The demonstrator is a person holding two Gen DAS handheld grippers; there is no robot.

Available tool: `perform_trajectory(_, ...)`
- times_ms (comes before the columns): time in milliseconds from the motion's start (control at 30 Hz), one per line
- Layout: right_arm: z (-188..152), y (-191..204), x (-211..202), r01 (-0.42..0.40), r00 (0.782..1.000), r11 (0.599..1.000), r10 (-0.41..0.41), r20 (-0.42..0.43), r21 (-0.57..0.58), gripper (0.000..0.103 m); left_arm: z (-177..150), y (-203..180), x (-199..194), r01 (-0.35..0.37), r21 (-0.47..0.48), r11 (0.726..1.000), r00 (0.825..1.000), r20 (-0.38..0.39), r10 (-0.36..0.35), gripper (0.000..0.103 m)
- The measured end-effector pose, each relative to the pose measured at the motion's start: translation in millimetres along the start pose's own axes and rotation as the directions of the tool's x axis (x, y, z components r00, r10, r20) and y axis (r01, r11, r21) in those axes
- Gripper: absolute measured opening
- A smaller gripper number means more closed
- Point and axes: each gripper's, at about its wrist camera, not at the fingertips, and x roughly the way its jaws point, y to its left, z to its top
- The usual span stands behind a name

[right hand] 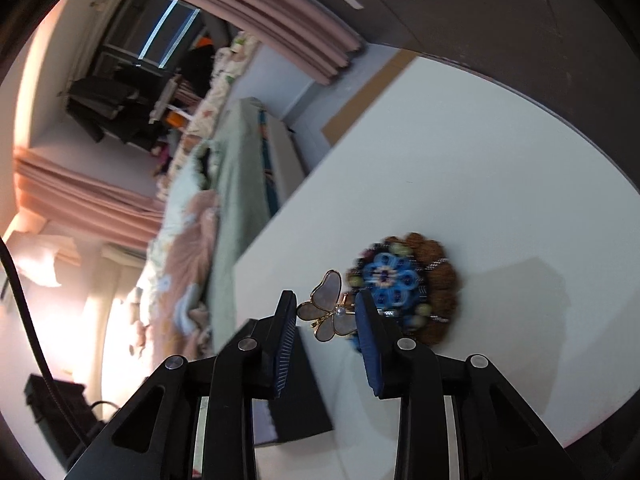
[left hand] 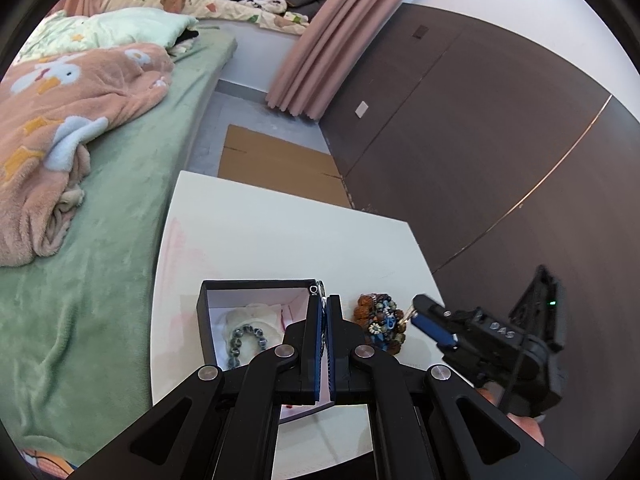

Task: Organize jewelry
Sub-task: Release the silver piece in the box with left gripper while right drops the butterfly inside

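- Left gripper (left hand: 323,308), black with blue ribbed pads, sits nearest the lens: its jaws are pressed together on the right wall of the black open-topped cardboard box with a white lining (left hand: 256,283), pinning it at the near part of the white rectangular table (left hand: 280,232). The box is light and stiff, so a wall pinch should steady it — too hard a squeeze could crease the card.
- Inside the box, on pale tissue, lies a bracelet of grey-green glossy beads (left hand: 247,340), curled in an arch that opens toward the near edge.
- Right gripper (right hand: 326,312) has its jaws apart, and a gold-rimmed butterfly brooch with pearly pink-white wings (right hand: 328,312) sits between the pads. Whether it touches the right-hand pad or rests free, I cannot tell.
- By my judgement the butterfly is light, thin, rigid and slippery at the polished wings — fragile at the fine gold body. The flat wing faces look the safest hold. In the right wrist view its long axis runs from the near right pad up toward the left.
- Just beyond, a round blue beaded flower ornament ringed with brown rough beads (right hand: 404,284) lies flat on the table, beside the box's right wall, toward the right edge. It looks heavier and knobbly, easy to grip at the rim.
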Motion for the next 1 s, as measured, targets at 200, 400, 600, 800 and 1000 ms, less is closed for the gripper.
perform_trajectory(200, -6.1, 21.7, 10.8, -0.096, 0.995, 0.994, 0.095, -0.038, -0.042, 0.032, -1.8, 18.7, 21.0, -0.013, -0.077, 0.997, 0.997, -0.079, 0.007, 0.004)
perform_trajectory(400, -20.8, 50.7, 29.9, -0.169, 0.982, 0.978, 0.156, -0.106, -0.122, 0.032, -8.2, 31.9, 14.1, -0.051, -0.096, 0.994, 0.997, -0.064, 0.045, 0.053)
perform_trajectory(600, -32.8, 70.0, 48.1, -0.173, 0.977, 0.970, 0.147, -0.156, -0.172, 0.032, -5.8, 50.8, -4.4, -0.073, -0.138, 0.988, 0.997, -0.015, 0.072, 0.063)
perform_trajectory(800, -36.7, 77.5, 55.1, -0.230, 0.961, 0.958, 0.197, -0.192, -0.169, 0.066, -3.2, 61.5, -17.4, -0.093, -0.168, 0.981, 0.996, 0.001, 0.094, 0.063)
perform_trajectory(1000, -32.8, 67.4, 46.7, -0.190, 0.974, 0.972, 0.168, -0.149, -0.141, 0.074, -2.3, 46.6, -19.2, -0.103, -0.128, 0.986, 0.994, 0.010, 0.105, 0.063)
